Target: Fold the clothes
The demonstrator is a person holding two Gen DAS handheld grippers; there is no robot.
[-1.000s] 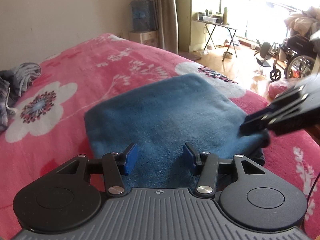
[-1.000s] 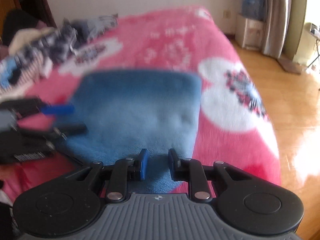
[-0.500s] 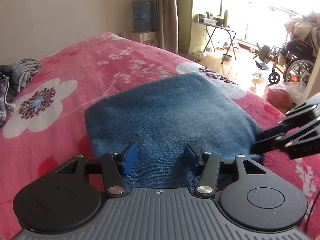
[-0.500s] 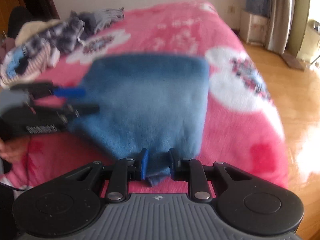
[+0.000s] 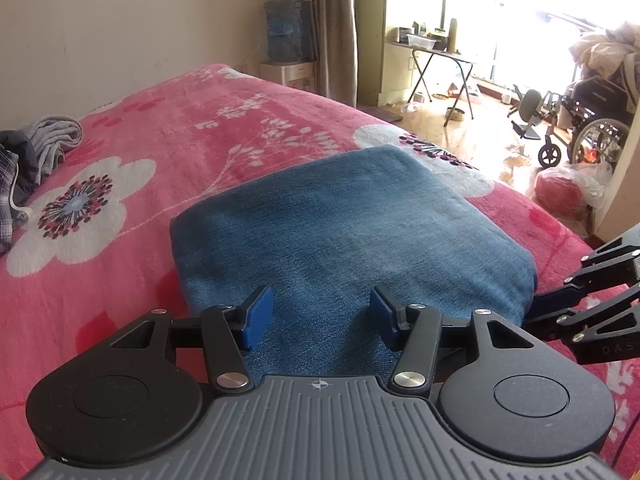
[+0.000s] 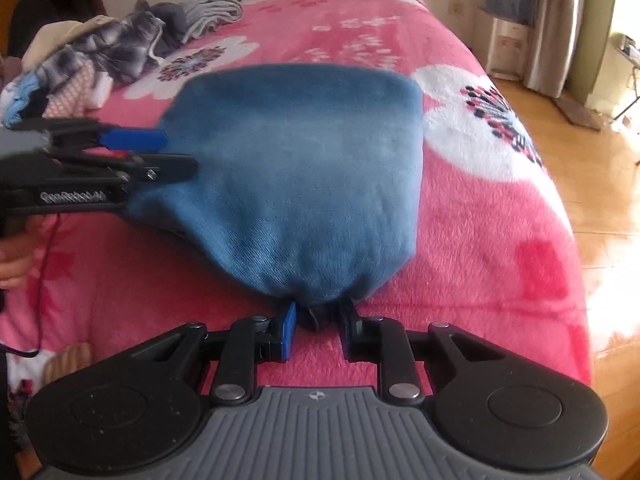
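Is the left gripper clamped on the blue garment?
No. In the left wrist view the left gripper hovers over the folded blue garment with its jaws spread wide and only flat, unpinched cloth between the blue pads.

Folded cloth (image 5: 344, 236) on bed (image 5: 168, 128) (clothes pile (image 6: 100, 52) behind).

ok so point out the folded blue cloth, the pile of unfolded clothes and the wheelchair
folded blue cloth (image 5: 344, 236): left wrist view, middle of its top face
pile of unfolded clothes (image 6: 104, 56): right wrist view, on the plaid garment in the heap
wheelchair (image 5: 596, 120): left wrist view, on its frame above the big wheel
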